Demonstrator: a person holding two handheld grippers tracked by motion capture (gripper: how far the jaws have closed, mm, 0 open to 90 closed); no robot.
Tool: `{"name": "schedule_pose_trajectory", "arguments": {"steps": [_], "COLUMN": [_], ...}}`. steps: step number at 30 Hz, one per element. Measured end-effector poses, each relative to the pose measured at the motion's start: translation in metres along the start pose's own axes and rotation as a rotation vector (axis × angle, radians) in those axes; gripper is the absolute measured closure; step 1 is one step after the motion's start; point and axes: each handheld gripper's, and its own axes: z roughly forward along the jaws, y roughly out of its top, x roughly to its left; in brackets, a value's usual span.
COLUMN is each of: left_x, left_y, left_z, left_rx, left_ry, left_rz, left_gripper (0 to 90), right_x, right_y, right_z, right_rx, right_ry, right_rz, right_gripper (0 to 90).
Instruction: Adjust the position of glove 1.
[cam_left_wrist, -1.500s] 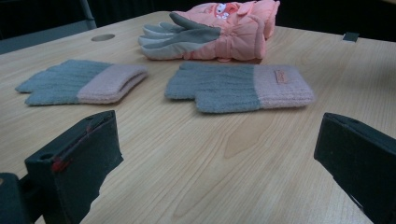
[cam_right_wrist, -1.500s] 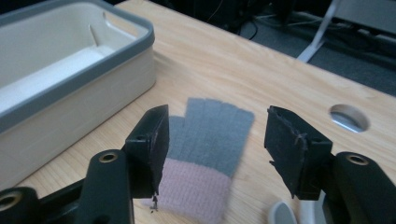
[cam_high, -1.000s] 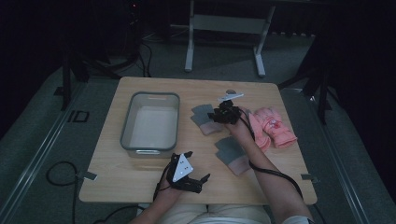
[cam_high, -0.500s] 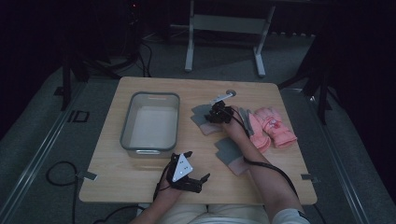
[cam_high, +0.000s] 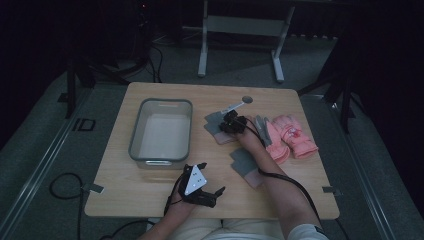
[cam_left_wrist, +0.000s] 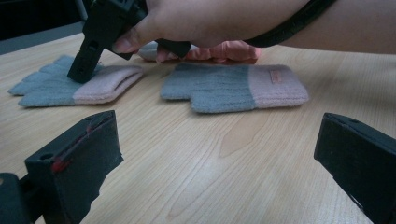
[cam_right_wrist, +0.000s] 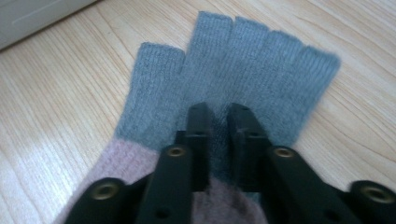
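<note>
The risk I see is that my right claw (cam_right_wrist: 219, 116) only nips a thin fold of knit in the middle of the grey glove (cam_right_wrist: 233, 70), so the fabric could slip free when I lift, or the glove could hang lopsided and drag over the table (cam_high: 150, 200). My right claw's jaws have just been closing and now stand narrow, pinching a ridge of that glove just above its pink cuff, its fingers spread out ahead of the tips. The bin (cam_high: 161, 131) lies off to the claw's left, and the second grey glove (cam_high: 245, 164) sits back toward my body. My left claw (cam_high: 212, 195) rests low by the table's near edge, jaws wide, holding nothing.
</note>
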Motion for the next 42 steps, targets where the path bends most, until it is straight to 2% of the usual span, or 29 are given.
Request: {"name": "schedule_pose_trajectory", "arguments": {"steps": [2, 5, 8, 10, 14, 16, 18, 22, 24, 26, 29, 30, 32, 39, 42], "left_x": [0.000, -0.001, -0.002, -0.003, -0.004, -0.005, -0.005, -0.006, -0.005, -0.006, -0.006, -0.006, -0.006, -0.006, -0.006], "left_y": [0.000, 0.000, -0.001, -0.001, -0.001, -0.001, -0.001, -0.002, -0.002, -0.002, -0.002, -0.002, -0.002, -0.002, -0.002], "left_z": [0.000, -0.001, -0.002, -0.002, -0.002, -0.003, -0.004, -0.005, -0.005, -0.006, -0.007, -0.007, -0.006, -0.005, -0.005], "left_rx": [-0.004, -0.005, -0.015, -0.018, -0.024, -0.029, -0.035, -0.049, -0.046, -0.057, -0.058, -0.059, -0.054, -0.041, -0.041], "left_ry": [0.004, 0.007, 0.033, 0.037, 0.060, 0.072, 0.082, 0.113, 0.111, 0.126, 0.130, 0.131, 0.126, 0.102, 0.100], "left_rz": [0.004, 0.007, 0.013, 0.015, 0.020, 0.024, 0.030, 0.031, 0.025, 0.029, 0.031, 0.033, 0.026, 0.030, 0.029], "left_gripper": [0.0, 0.0, 0.0, 0.0, 0.0, 0.0, 0.0, 0.0, 0.0, 0.0, 0.0, 0.0, 0.0, 0.0, 0.0], "right_x": [0.003, 0.004, 0.008, 0.014, 0.036, 0.047, 0.061, 0.082, 0.091, 0.099, 0.104, 0.109, 0.113, 0.114, 0.114], "right_y": [0.003, 0.005, 0.006, 0.006, 0.003, 0.000, -0.004, -0.014, -0.020, -0.026, -0.031, -0.035, -0.037, -0.045, -0.046], "right_z": [0.000, -0.005, -0.021, -0.036, -0.070, -0.082, -0.095, -0.107, -0.108, -0.106, -0.099, -0.091, -0.083, -0.057, -0.051], "right_rx": [0.014, 0.019, -0.013, -0.047, -0.110, -0.139, -0.163, -0.190, -0.194, -0.193, -0.177, -0.163, -0.142, -0.086, -0.079], "right_ry": [-0.020, -0.029, -0.021, -0.037, -0.041, -0.033, -0.046, -0.059, -0.057, -0.064, -0.070, -0.066, -0.071, -0.079, -0.092], "right_rz": [0.026, 0.095, 0.177, 0.208, 0.255, 0.288, 0.307, 0.345, 0.375, 0.397, 0.400, 0.417, 0.417, 0.436, 0.440], "right_gripper": [83.5, 85.1, 85.2, 85.2, 85.2, 85.2, 85.3, 85.3, 85.3, 85.3, 85.3, 85.3, 85.3, 85.3, 85.3]}}
